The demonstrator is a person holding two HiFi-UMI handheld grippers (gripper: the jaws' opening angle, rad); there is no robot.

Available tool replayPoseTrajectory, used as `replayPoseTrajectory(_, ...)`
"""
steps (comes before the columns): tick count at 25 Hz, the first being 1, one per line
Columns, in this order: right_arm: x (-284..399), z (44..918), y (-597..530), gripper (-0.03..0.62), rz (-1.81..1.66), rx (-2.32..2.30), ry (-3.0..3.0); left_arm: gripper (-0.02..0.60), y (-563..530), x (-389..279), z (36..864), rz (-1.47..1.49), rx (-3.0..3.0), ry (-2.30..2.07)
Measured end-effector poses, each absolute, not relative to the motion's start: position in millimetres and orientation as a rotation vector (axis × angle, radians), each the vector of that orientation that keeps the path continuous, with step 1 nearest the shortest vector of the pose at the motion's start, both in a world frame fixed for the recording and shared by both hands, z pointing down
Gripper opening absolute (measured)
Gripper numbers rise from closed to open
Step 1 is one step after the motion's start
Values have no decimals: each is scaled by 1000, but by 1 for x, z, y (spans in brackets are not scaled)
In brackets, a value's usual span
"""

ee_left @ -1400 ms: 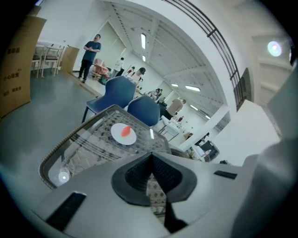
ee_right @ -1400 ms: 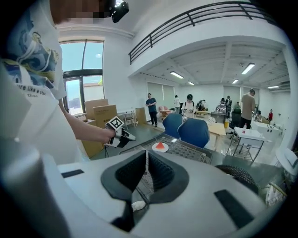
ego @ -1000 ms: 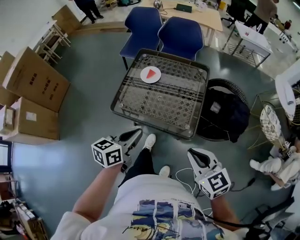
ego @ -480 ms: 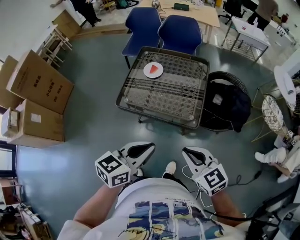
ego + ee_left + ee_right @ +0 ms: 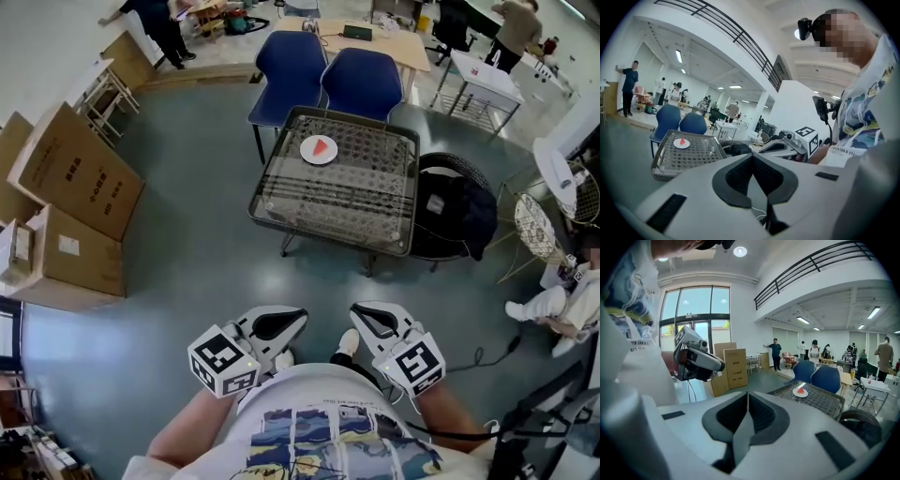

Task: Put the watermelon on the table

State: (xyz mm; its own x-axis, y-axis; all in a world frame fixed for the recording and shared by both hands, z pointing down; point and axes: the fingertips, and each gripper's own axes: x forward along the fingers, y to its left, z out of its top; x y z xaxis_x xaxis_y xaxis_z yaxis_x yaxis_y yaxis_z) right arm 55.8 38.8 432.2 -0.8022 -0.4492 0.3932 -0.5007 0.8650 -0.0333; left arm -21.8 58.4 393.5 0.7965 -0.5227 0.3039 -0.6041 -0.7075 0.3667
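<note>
A red watermelon slice (image 5: 322, 147) lies on a white plate (image 5: 312, 154) at the far side of the wire-mesh table (image 5: 375, 230). It also shows as the small watermelon slice (image 5: 682, 141) in the left gripper view and the watermelon slice (image 5: 801, 390) in the right gripper view. My left gripper (image 5: 300, 314) and right gripper (image 5: 355, 310) hang close to my body, well short of the table. Both have their jaws shut with nothing between them. Each gripper sees the other: the right gripper (image 5: 787, 146), the left gripper (image 5: 696, 362).
Two blue chairs (image 5: 292, 56) (image 5: 362, 82) stand behind the table. A black bag (image 5: 457, 214) rests on a round chair at the table's right. Cardboard boxes (image 5: 73, 178) line the left. A cable (image 5: 487, 356) trails on the floor at the right. People stand at the far end.
I have backed away from the table, which now looks smaller and farther. Both grippers have drawn in toward each other near my body, and the left one has rolled.
</note>
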Motion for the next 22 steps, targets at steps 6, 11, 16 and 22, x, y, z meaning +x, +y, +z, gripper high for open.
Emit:
replayPoseTrajectory(6, 7, 416, 87, 19, 151, 696, -2629, 9, 97, -65, 388, 240, 2566, -793)
replayPoseTrajectory(11, -20, 414, 122, 18, 142, 736, -2619, 9, 125, -87, 387, 232, 2592, -726)
replayPoseTrajectory(16, -35, 414, 144, 18, 145, 766, -2614, 9, 144, -102, 386, 224, 2604, -695)
replayPoseTrajectory(22, -46, 408, 157, 18, 123, 778, -2615, 9, 160, -110, 382, 202, 2600, -677)
